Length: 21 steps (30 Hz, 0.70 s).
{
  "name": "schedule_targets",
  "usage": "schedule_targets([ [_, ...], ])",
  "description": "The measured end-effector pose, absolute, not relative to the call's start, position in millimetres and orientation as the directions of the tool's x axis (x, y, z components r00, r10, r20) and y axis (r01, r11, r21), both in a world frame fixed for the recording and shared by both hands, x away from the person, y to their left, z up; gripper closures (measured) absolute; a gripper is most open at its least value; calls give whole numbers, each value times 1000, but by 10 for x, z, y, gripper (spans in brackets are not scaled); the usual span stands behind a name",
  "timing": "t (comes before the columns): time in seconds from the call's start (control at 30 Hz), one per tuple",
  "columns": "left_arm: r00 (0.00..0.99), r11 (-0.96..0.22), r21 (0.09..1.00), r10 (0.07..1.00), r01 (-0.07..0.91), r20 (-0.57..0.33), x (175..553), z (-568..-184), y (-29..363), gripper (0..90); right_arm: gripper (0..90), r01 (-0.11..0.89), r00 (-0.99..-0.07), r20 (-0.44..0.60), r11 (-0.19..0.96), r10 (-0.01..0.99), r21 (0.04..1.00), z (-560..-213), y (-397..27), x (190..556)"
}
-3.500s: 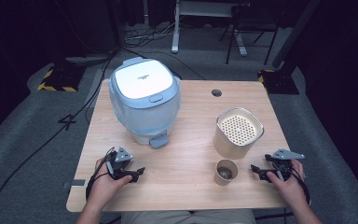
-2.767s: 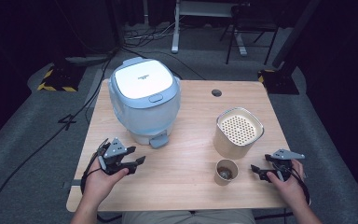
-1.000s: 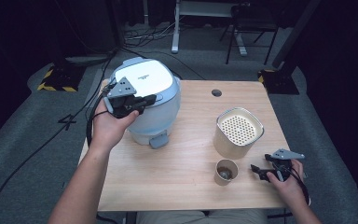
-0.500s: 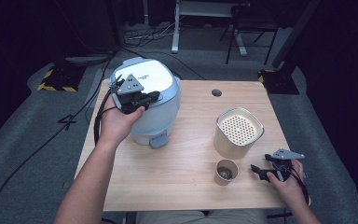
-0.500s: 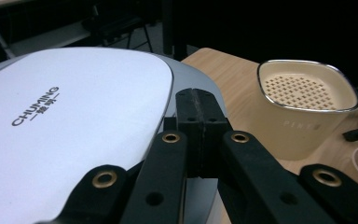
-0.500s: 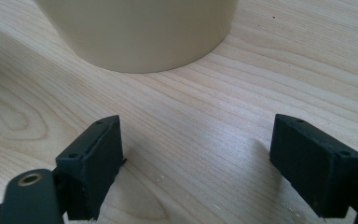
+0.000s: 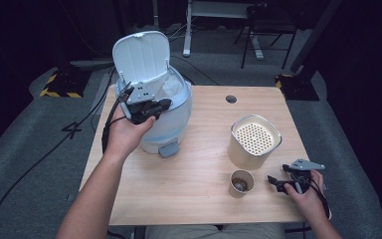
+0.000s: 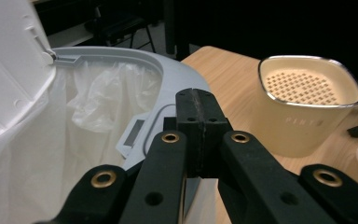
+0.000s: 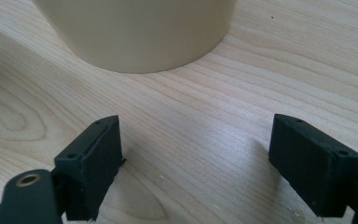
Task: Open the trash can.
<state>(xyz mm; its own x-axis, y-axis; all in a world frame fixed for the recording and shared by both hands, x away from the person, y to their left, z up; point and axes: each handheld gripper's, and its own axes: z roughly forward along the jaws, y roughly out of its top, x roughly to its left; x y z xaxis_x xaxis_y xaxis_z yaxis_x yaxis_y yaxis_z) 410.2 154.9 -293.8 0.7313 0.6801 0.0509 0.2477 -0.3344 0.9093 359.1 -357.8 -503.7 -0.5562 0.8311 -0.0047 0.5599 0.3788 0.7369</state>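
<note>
Two grippers are in use at a wood table (image 7: pixel 199 199). R gripper (image 7: pixel 277 183) rests on the table at the near right corner, held in the person's R hand (image 7: pixel 308 196). Its jaws stand wide apart w/ nothing between them; in the right gripper view only bare wood lies betw. the pads (image 9: pixel 95 158).

A paper cup (image 7: pixel 240 183) stands just left of the R gripper, near the front edge, apart from it. Something dark lies inside; can't tell what.

Behind the cup stands a beige tub (image 7: pixel 254 142) w/ a perforated top, upright, near the cup but not touching. The right gripper view shows its lower wall (image 9: pixel 140 32) just ahead of the open jaws.

L gripper (image 7: pixel 160 103) is farther back, at the left half of the table, raised at the front rim of the bin (image 7: pixel 171 124). Jaws are closed, pads pressed flat together, nothing held: see the left gripper view (image 8: pixel 198 135). Whether the tips touch the rim can't be told.

The bin is pale blue, upright, at the table's back left. Its lid (image 7: pixel 142 57) stands open, tilted up and back. A white plastic liner (image 8: pixel 98 102) shows inside the opening, crumpled against the rim.
</note>
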Motion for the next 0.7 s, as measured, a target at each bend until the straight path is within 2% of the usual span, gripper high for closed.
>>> schedule_targets([
  [0.23, 787, -283, 933, 617, 224, -2, 3910, -2919, 1497, 600, 174, 560, -556, -5, 379, 831, 737, -5037, -3579, 3591],
  [0.47, 831, -316, 931, 556, 185, 24, 3607, -2922, 1438, 516, 174, 560, -556, -5, 379, 831, 737, -5037, -3578, 3591],
  [0.7, 848, -339, 922, 529, 185, 24, 3424, -3115, 1391, 467, 174, 561, -555, -4, 378, 832, 736, -5036, -3577, 3592],
])
